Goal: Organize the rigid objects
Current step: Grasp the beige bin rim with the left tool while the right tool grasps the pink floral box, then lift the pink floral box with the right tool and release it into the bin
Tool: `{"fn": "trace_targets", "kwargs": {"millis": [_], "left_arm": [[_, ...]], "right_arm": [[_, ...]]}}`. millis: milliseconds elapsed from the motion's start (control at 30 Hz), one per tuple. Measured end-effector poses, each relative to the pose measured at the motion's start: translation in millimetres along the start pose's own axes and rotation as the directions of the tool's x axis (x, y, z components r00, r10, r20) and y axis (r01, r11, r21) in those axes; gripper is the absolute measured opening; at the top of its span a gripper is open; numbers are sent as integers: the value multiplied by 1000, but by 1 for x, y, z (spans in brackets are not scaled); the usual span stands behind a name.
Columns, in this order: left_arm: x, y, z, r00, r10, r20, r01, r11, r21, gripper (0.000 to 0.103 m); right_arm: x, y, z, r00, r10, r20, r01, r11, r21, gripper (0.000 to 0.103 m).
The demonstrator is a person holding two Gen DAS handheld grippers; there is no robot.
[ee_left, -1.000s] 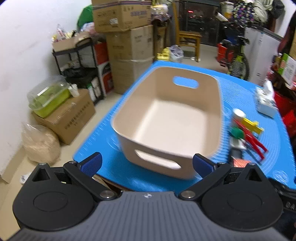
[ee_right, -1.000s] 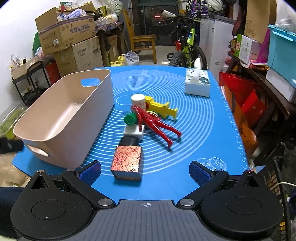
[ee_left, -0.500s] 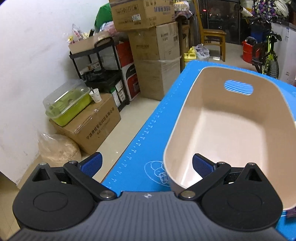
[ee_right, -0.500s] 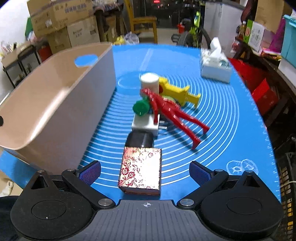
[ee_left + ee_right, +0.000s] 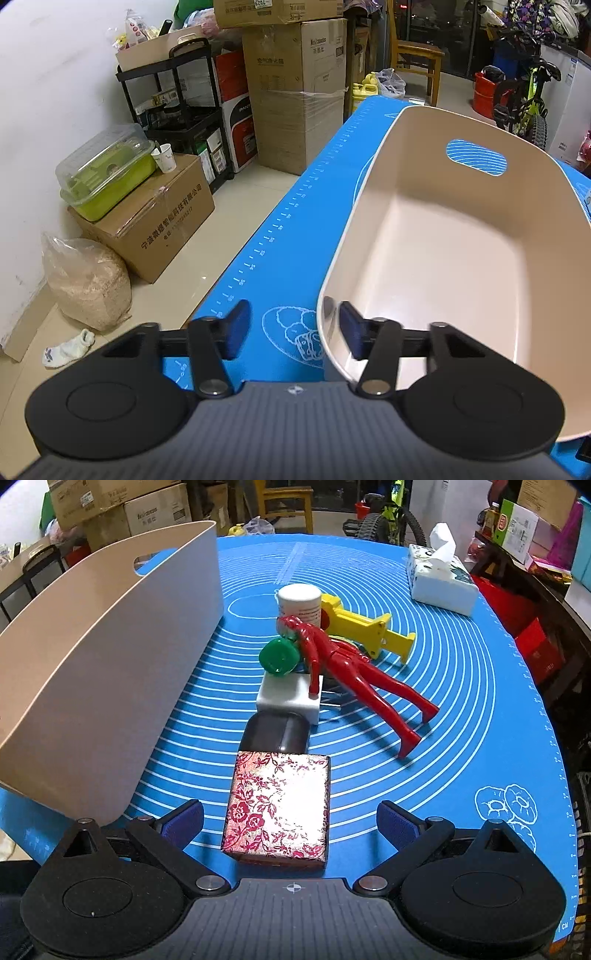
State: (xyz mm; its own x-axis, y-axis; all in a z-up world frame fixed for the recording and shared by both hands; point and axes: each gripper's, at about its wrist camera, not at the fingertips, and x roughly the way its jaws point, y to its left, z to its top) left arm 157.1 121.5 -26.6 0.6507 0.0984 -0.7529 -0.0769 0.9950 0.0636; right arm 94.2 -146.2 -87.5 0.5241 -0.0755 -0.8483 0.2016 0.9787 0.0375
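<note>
A beige plastic basket (image 5: 402,158) stands empty on the blue mat (image 5: 288,258). My left gripper (image 5: 293,328) is at its near left corner, one pad inside the wall and one outside; its jaws are closing, and the outer pad is still clear of the wall. In the right wrist view the basket (image 5: 110,664) is at left. My right gripper (image 5: 290,825) is open, with a red floral box (image 5: 279,808) lying between its fingers, untouched. Behind the box lie a dark object (image 5: 275,733), a white block (image 5: 288,696), a green cap (image 5: 279,657), a red figure (image 5: 351,672), a white jar (image 5: 299,603) and a yellow toy (image 5: 365,627).
A tissue box (image 5: 439,583) sits at the mat's far right. Left of the table, on the floor, are cardboard boxes (image 5: 147,218), a sack (image 5: 85,280), a black shelf (image 5: 177,110) and a sock (image 5: 66,350). A bicycle (image 5: 524,99) and a chair (image 5: 413,55) stand beyond.
My left gripper moved left to the basket's near corner and its jaws narrowed around the rim. My right gripper came down and closer, so the floral box now lies between its fingers.
</note>
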Motion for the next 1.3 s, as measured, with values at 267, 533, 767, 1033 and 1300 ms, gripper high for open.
{"fn": "trace_targets", "kwargs": {"millis": [267, 533, 767, 1033, 1300], "left_arm": [[2, -5, 0, 999, -48, 8, 48, 999, 10, 23], [5, -3, 2, 997, -74, 12, 74, 997, -16, 13], [4, -6, 0, 997, -71, 20, 72, 997, -22, 13], [4, -5, 2, 998, -67, 16, 67, 997, -29, 14], [5, -2, 2, 997, -71, 16, 71, 997, -40, 13]], "right_arm": [[7, -5, 1, 1000, 15, -14, -15, 999, 37, 81], [3, -3, 0, 1000, 18, -1, -18, 1000, -2, 60], [-11, -6, 1, 998, 57, 39, -58, 998, 5, 59], [-38, -20, 10, 986, 89, 144, -99, 993, 62, 59], [-62, -26, 20, 964, 88, 249, -113, 990, 88, 59]]}}
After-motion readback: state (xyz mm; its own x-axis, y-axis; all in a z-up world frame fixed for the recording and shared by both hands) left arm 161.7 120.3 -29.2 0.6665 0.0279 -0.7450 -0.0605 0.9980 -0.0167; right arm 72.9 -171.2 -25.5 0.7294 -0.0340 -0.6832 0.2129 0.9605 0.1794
